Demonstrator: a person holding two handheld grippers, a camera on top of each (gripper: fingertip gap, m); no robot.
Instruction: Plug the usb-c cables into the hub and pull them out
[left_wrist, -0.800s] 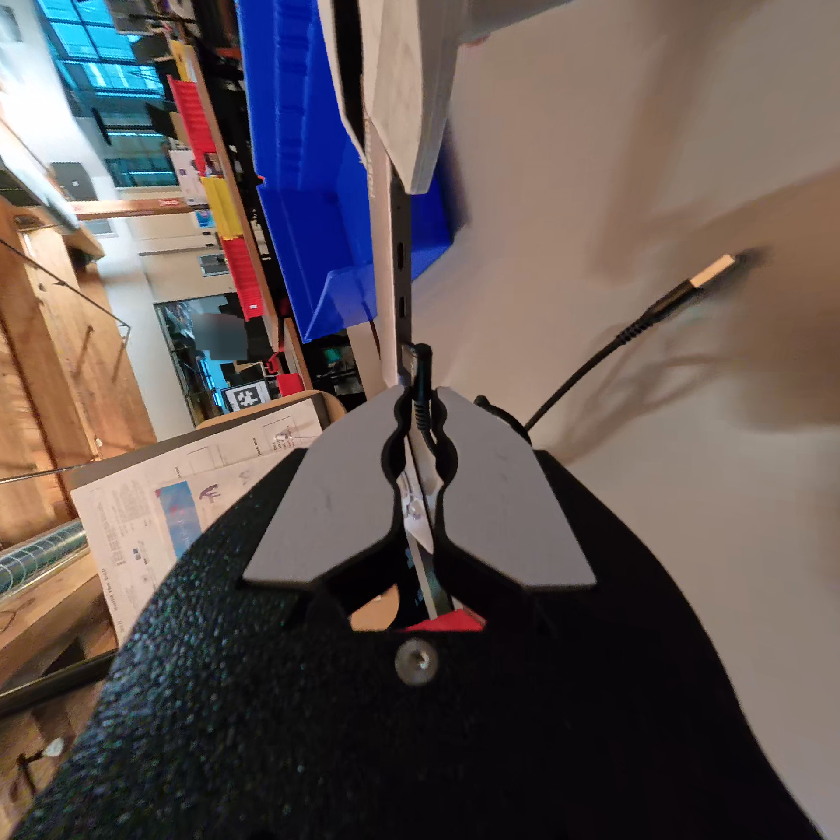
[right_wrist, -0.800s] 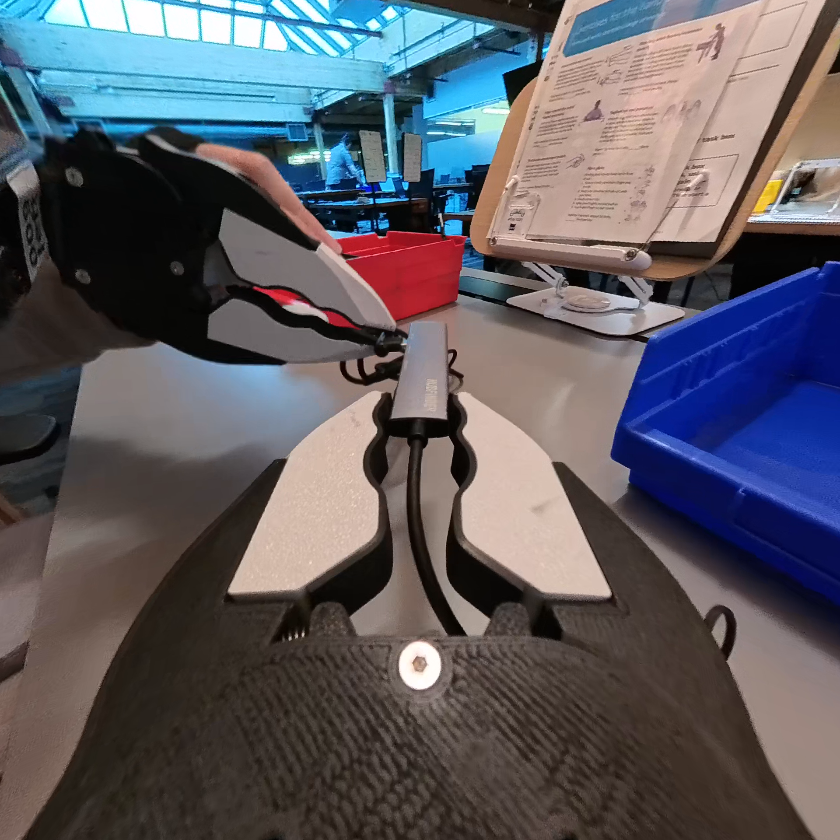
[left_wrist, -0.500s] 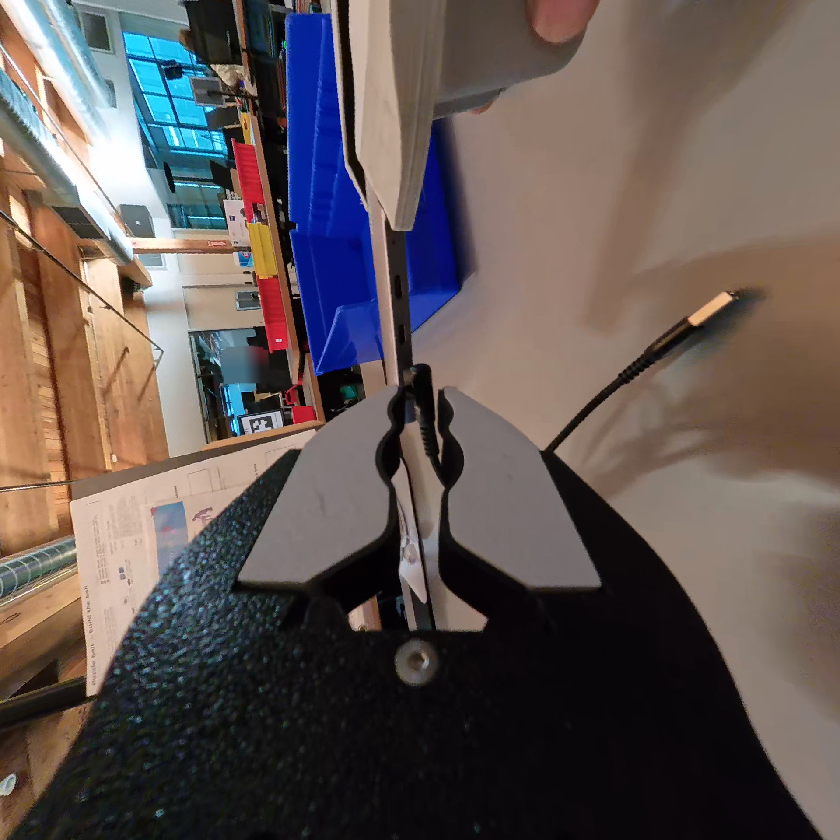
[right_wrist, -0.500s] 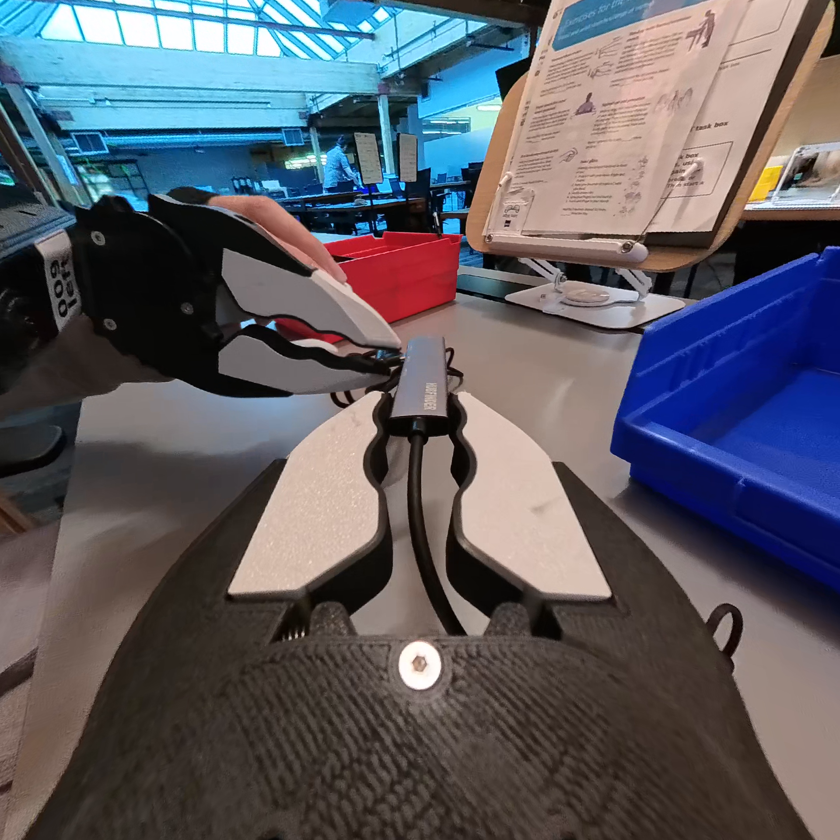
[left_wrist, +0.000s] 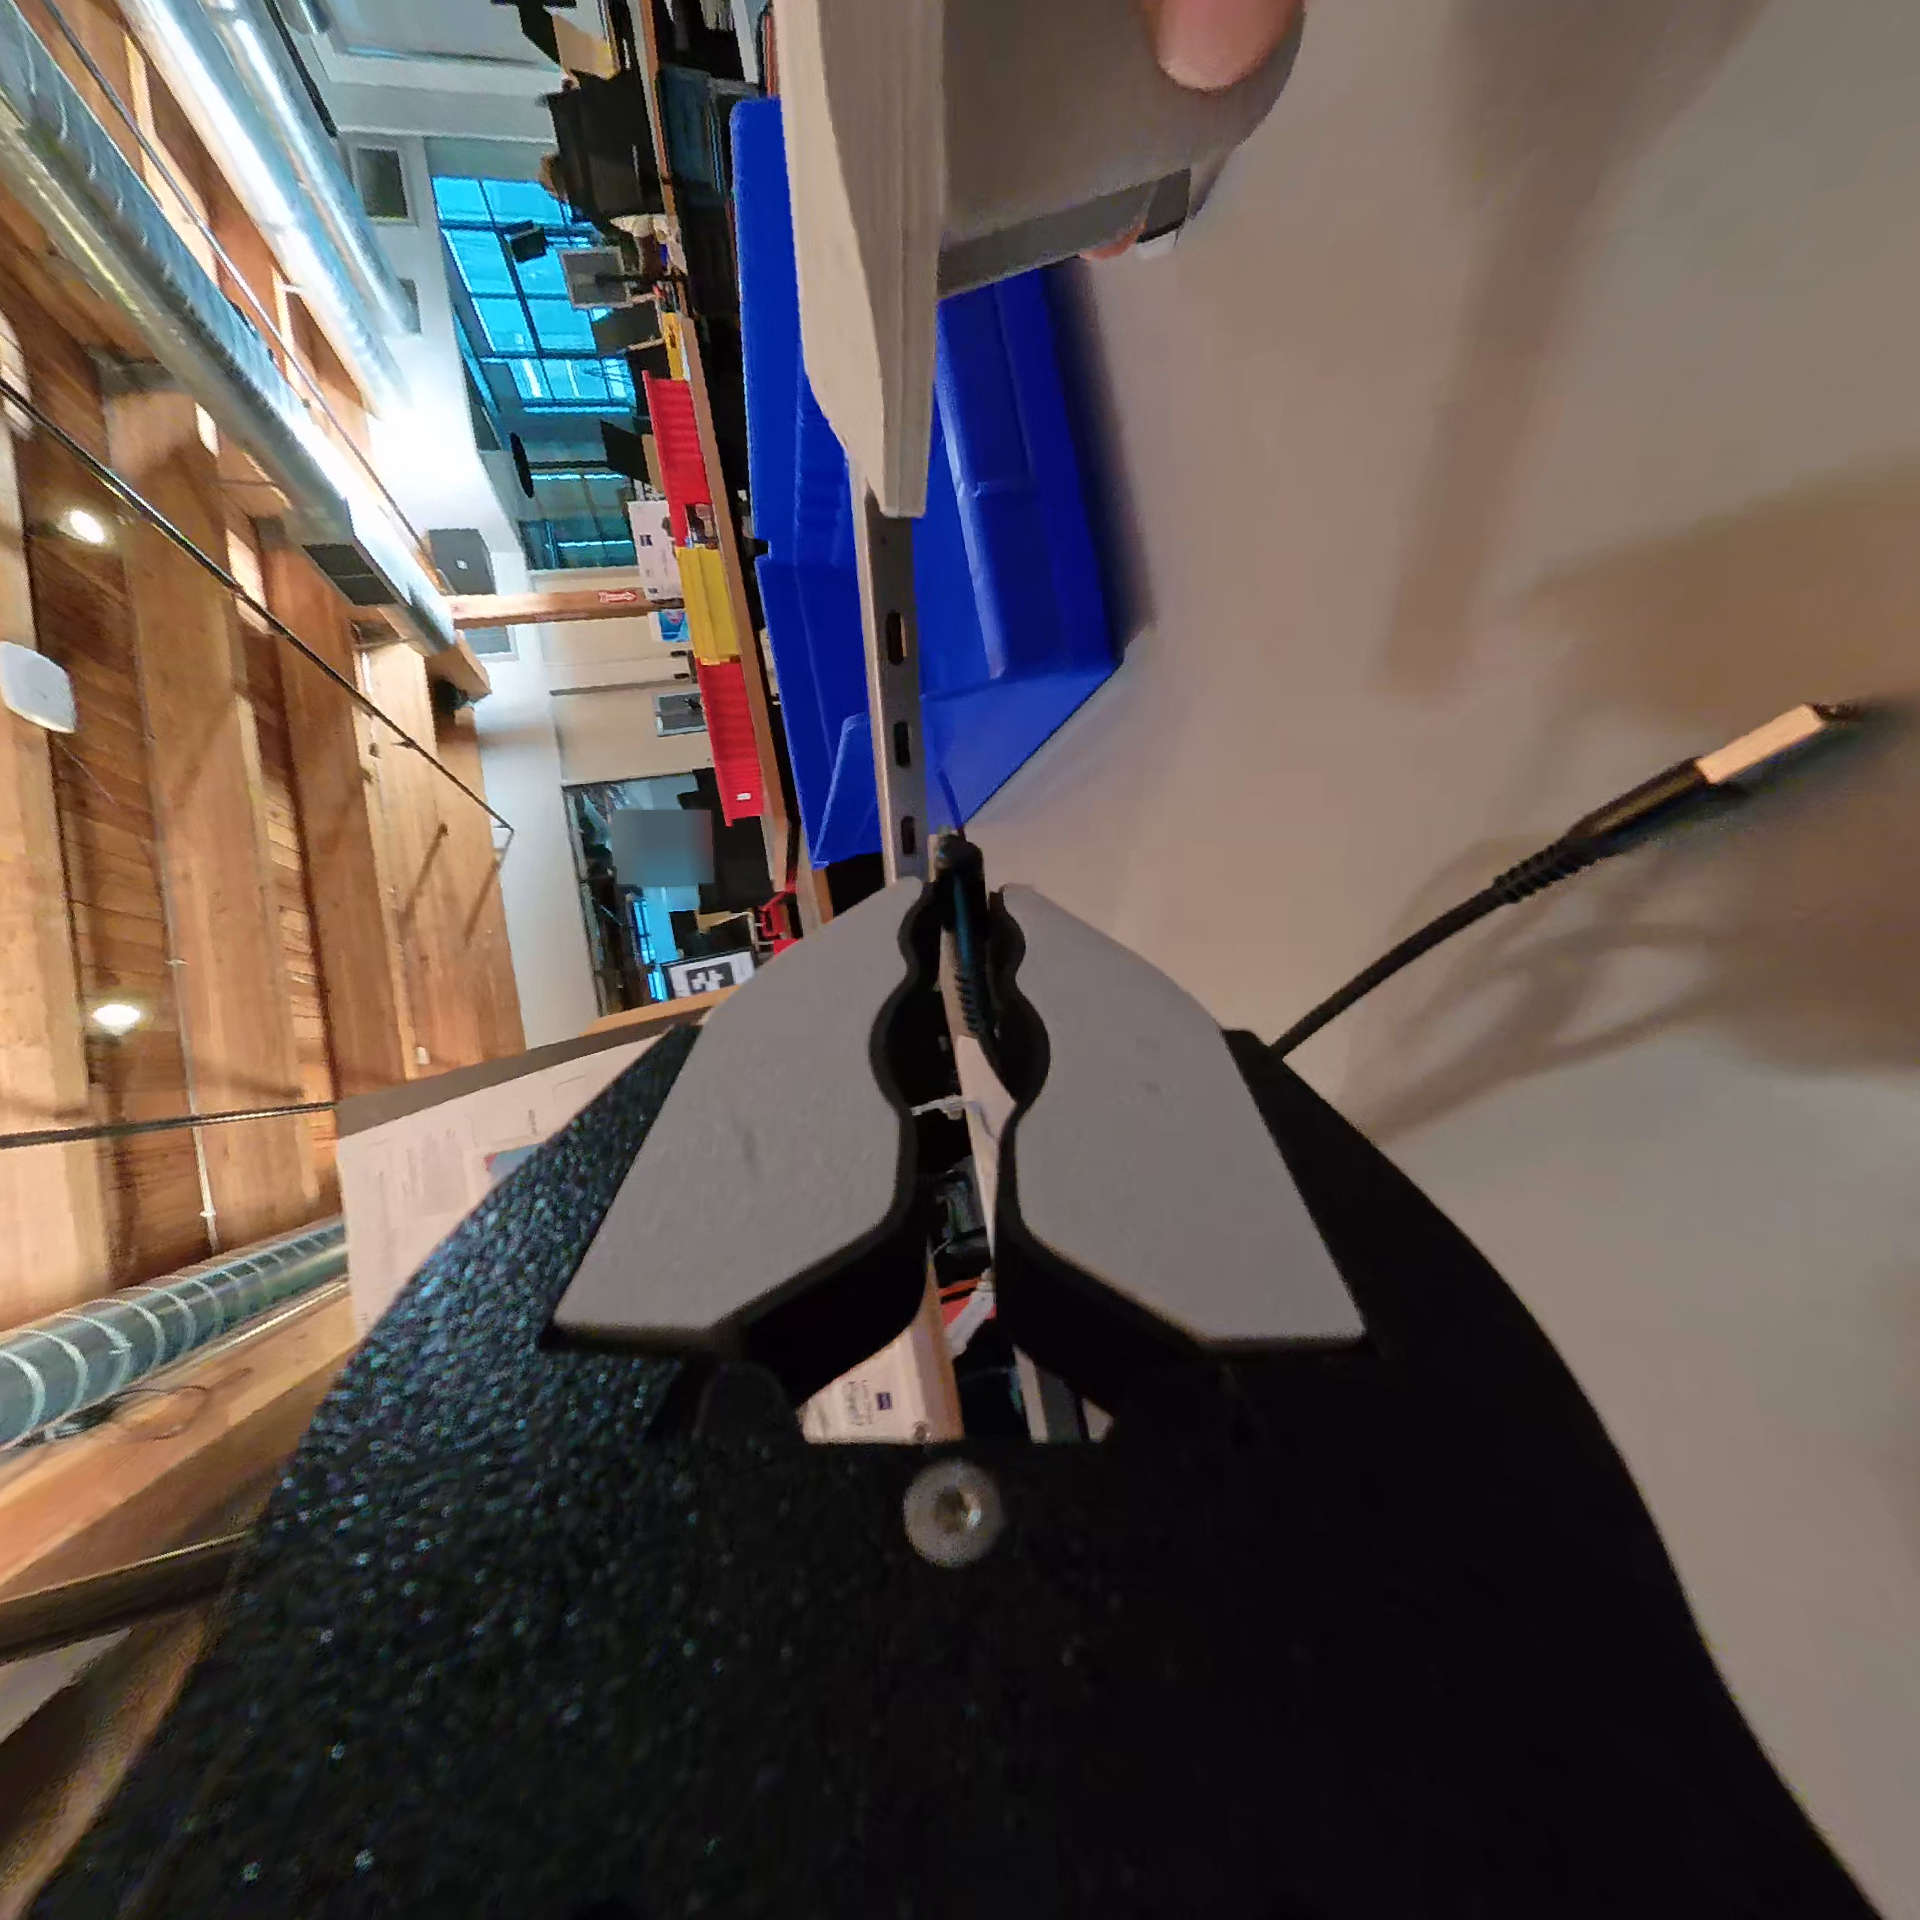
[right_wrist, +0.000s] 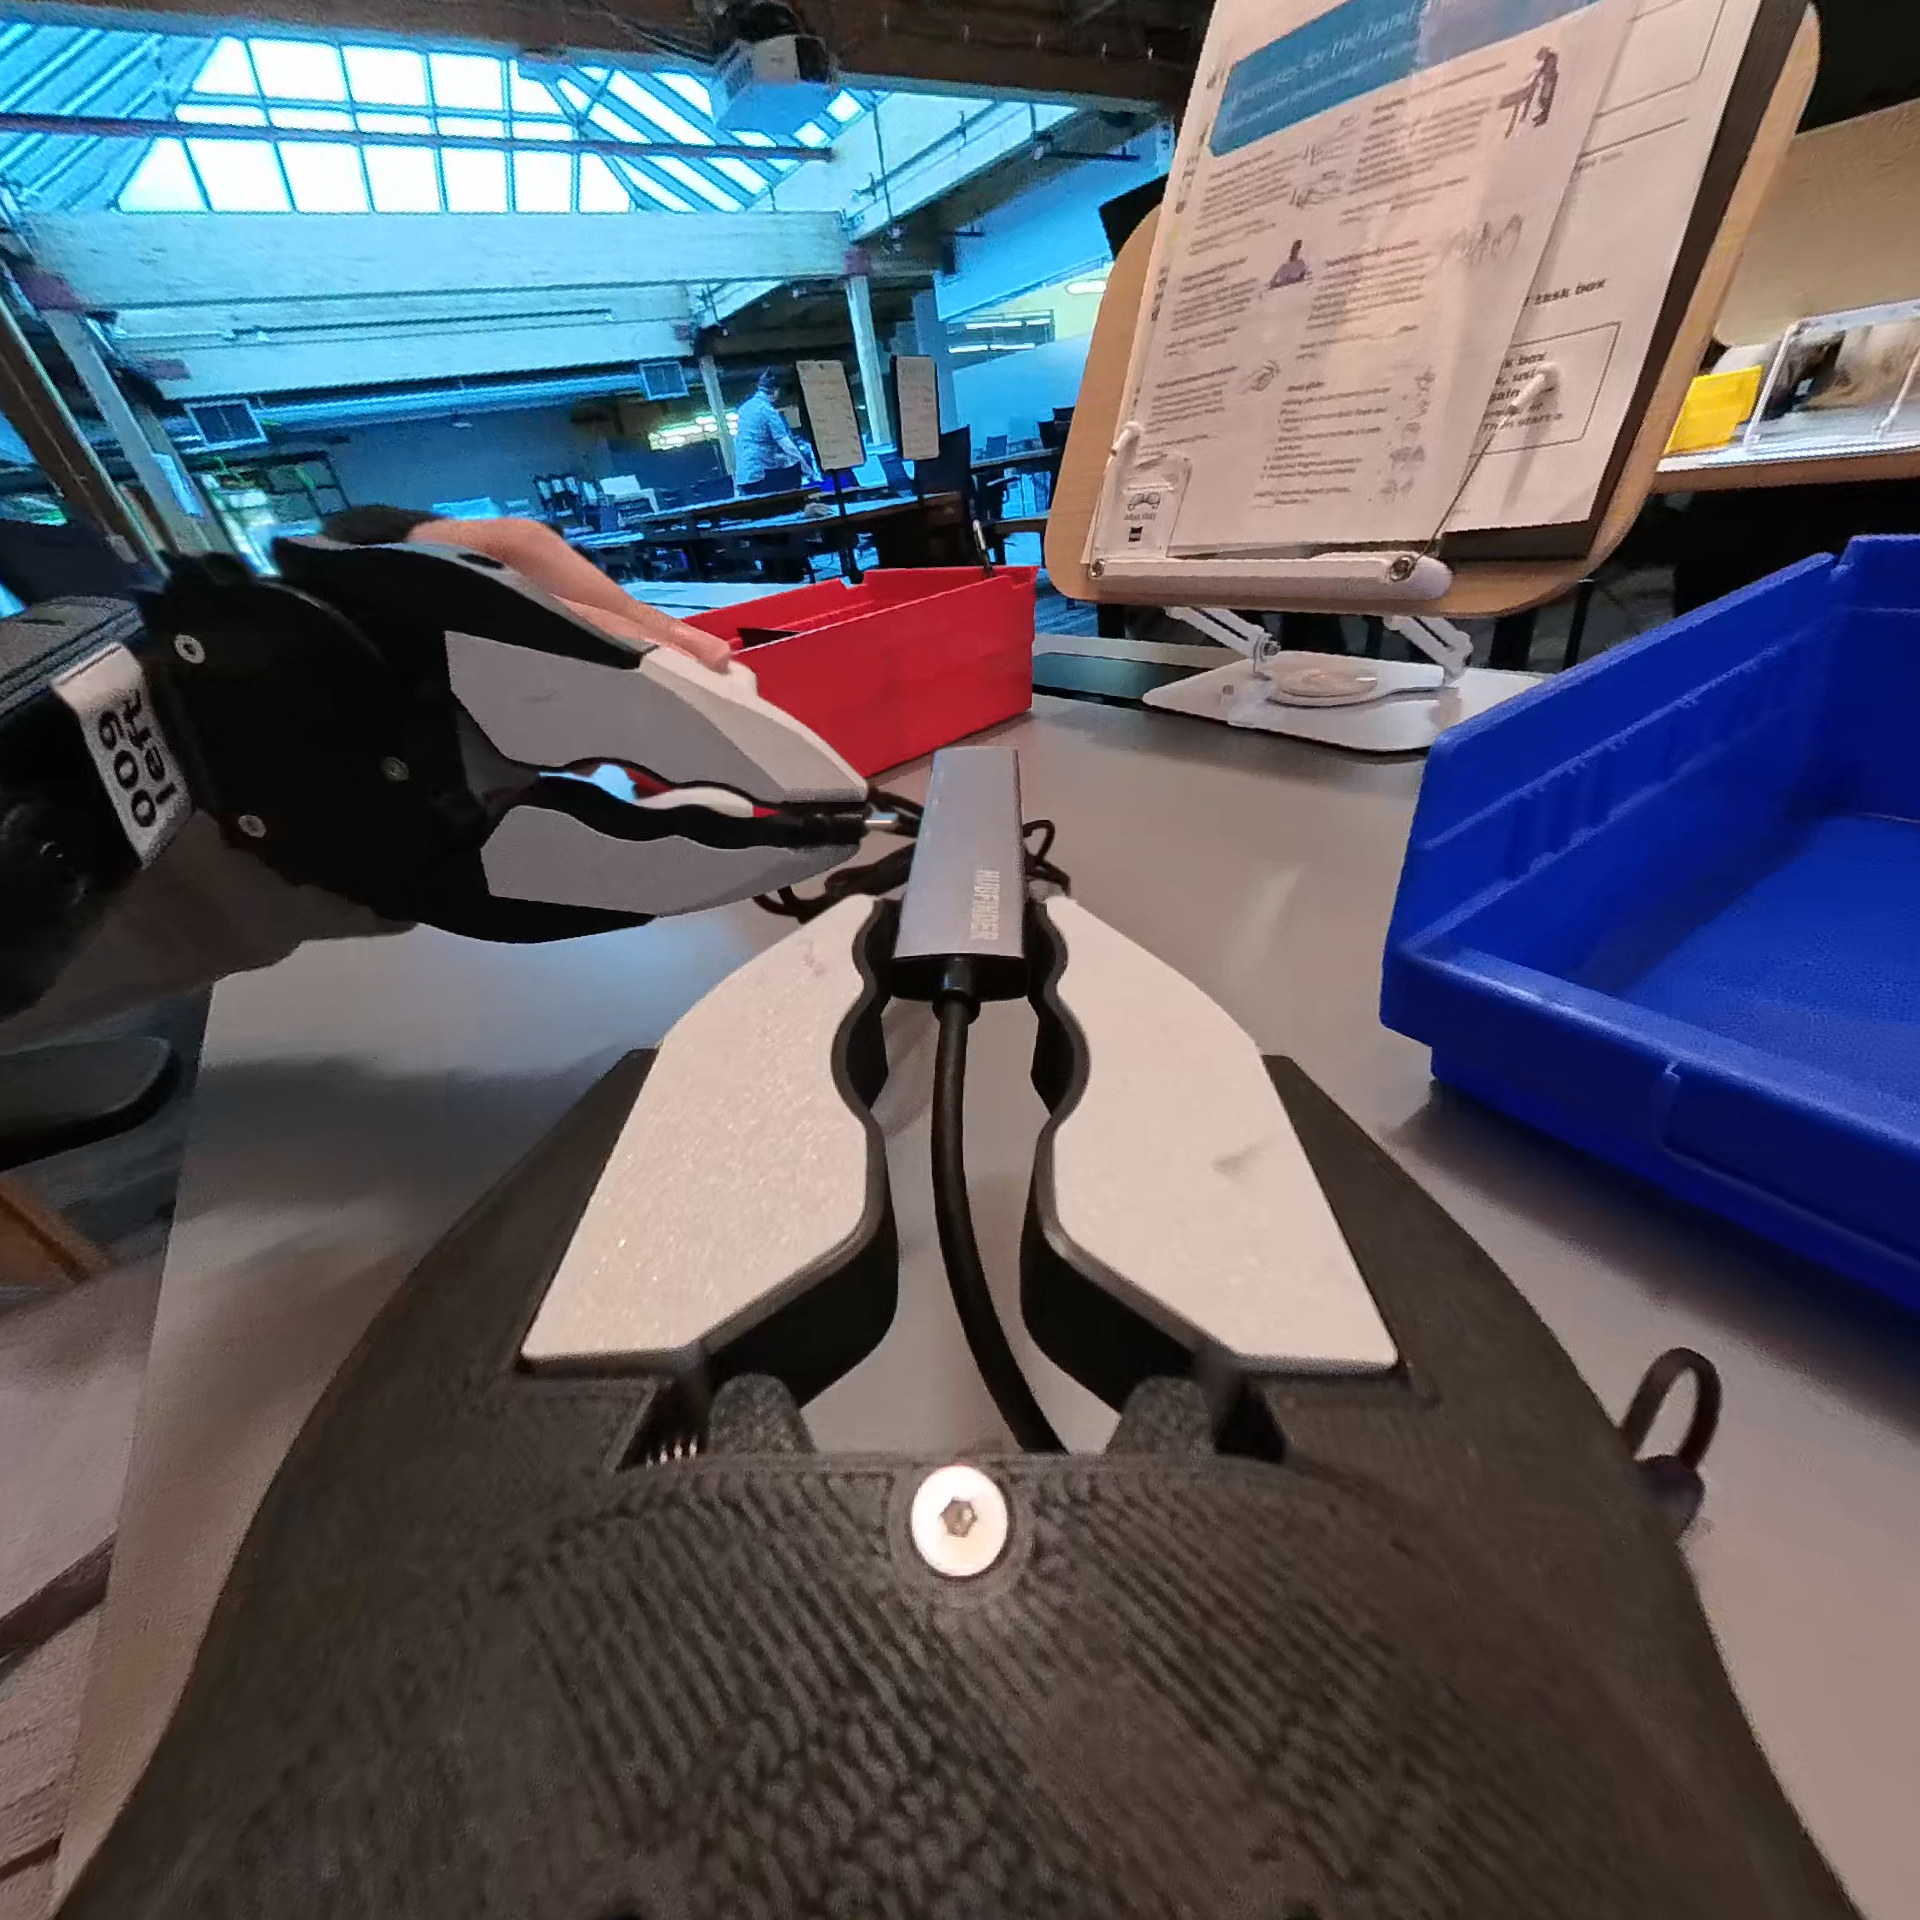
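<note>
two handheld grippers bring a usb-c plug to a hub above a grey table (right_wrist: 1195, 831), beside a blue bin (right_wrist: 1714, 935).

right gripper (right_wrist: 961, 935) pinches the slim grey hub (right_wrist: 966, 842) level; left gripper (right_wrist: 847, 821) is clamped on the black cable's plug (left_wrist: 961, 914), tip at a side port. best to keep the plug square, then press gently.

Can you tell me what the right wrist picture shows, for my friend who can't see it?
The right gripper is shut on a grey hub above a grey table. From the left, the left gripper holds a cable plug at the hub's side. A blue bin sits to the right.
</note>
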